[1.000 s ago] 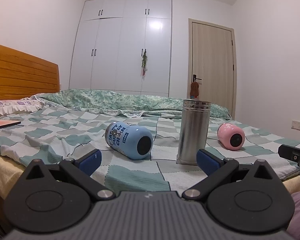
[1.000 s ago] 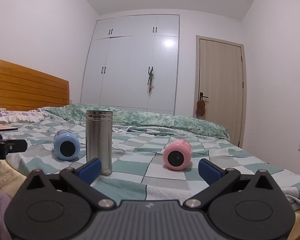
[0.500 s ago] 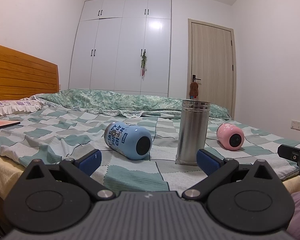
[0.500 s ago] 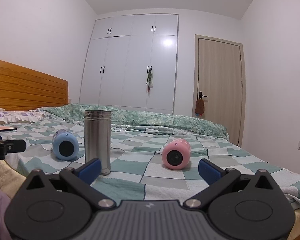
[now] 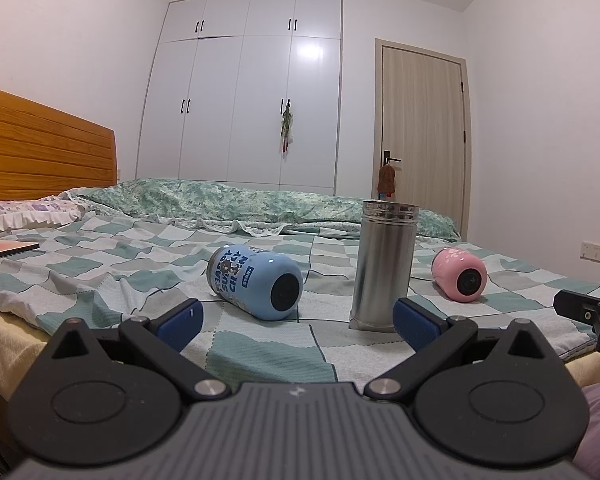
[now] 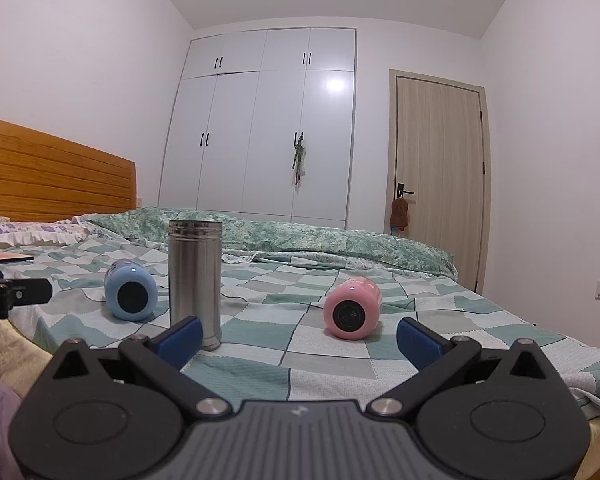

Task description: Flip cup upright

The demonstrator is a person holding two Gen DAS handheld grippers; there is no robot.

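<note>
Creeping slightly nearer over the last second, the left hand-held gripper [image 5: 296, 318] hangs at the bed [image 5: 100, 280] edge, fingers apart and empty; the glossy blue printed cup [image 5: 256, 282] lies sideways ahead, beside the upright steel cylinder flask [image 5: 384, 264].

Right view: the right hand-held gripper [image 6: 298, 340], fingers spread and empty, faces the pink rounded cup [image 6: 352, 308], also sideways, with open checked blanket [image 6: 260, 340] around it.
</note>
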